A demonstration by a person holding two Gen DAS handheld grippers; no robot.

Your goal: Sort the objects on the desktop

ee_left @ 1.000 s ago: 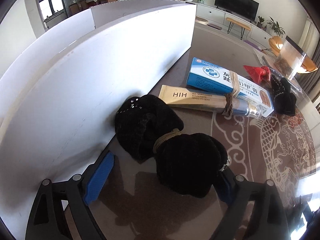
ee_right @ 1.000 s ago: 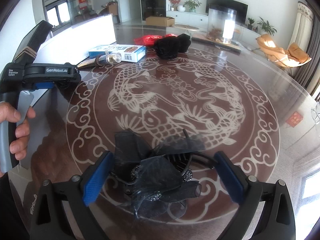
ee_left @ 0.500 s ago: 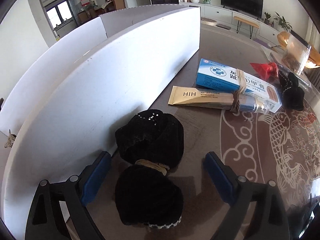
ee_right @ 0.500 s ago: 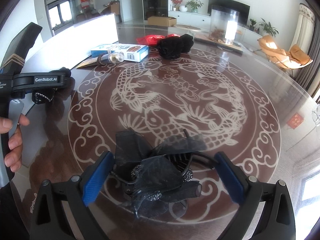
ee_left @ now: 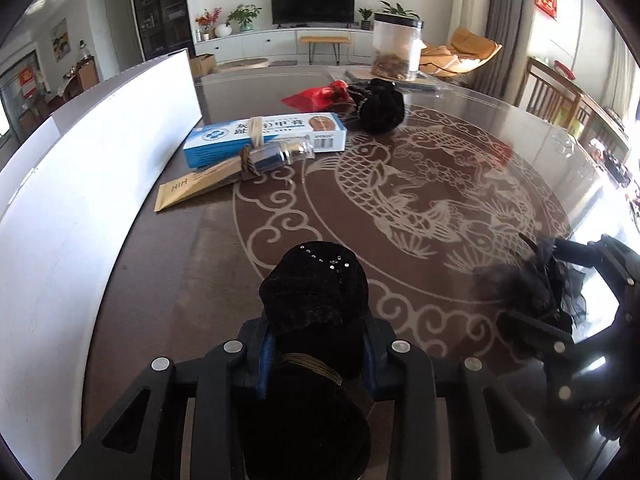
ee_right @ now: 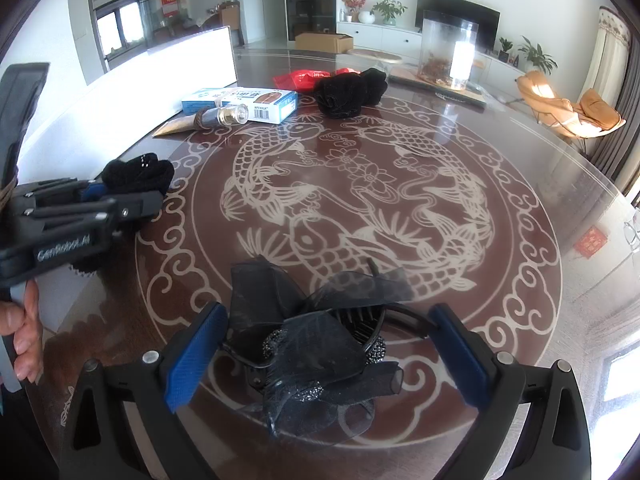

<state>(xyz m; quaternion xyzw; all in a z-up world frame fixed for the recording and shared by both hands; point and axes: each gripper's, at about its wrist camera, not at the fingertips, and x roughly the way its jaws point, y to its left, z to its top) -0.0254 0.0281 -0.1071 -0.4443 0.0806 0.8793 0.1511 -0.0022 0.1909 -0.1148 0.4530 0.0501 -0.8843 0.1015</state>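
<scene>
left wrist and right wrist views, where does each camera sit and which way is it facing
Left wrist: on the left gripper, tilted down over the table; its jaws are closing on the black velvet bundle.
Right wrist: on the right gripper, also tilted down; open jaws flank the black mesh hair clip; a hand shows holding the left gripper.
Shared: blue medicine box, white board, fish tank.

On the table [ee_right: 520, 184], the box [ee_right: 240, 104] lies left of the socks [ee_right: 348, 90] — the hair clip [ee_right: 312, 344] nearest.
</scene>
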